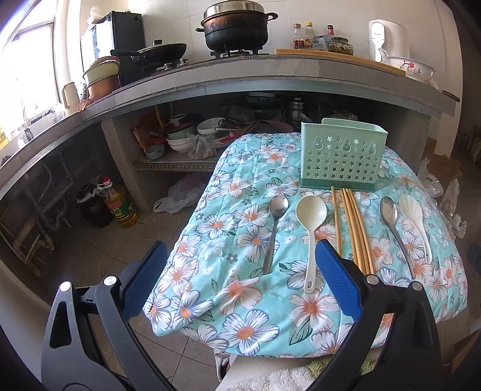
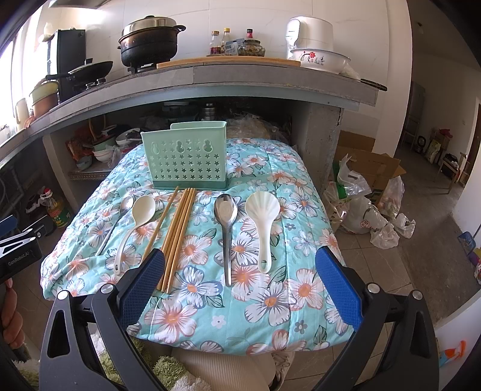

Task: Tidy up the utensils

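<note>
A mint-green utensil holder (image 1: 342, 158) (image 2: 188, 158) with star cut-outs stands upright at the back of a floral cloth (image 1: 240, 300) (image 2: 228, 315). In front of it lie, left to right, a small metal spoon (image 1: 274, 228) (image 2: 118, 216), a cream ladle (image 1: 310, 234) (image 2: 135, 222), several wooden chopsticks (image 1: 353, 228) (image 2: 177, 231), a larger metal spoon (image 1: 393, 225) (image 2: 227, 231) and a white shell-shaped rice paddle (image 1: 416, 222) (image 2: 263, 222). My left gripper (image 1: 240, 270) hovers open before the small spoon and ladle handles. My right gripper (image 2: 240, 270) hovers open before the large spoon and paddle handles. Neither holds anything.
Behind the cloth runs a concrete counter (image 1: 255, 78) (image 2: 270, 79) with a black pot (image 1: 236, 28) (image 2: 148, 39), a pan, bottles and a rice cooker. Bowls fill the shelf beneath. An oil bottle (image 1: 120, 206) stands on the floor left; bags and cardboard (image 2: 366, 192) lie right.
</note>
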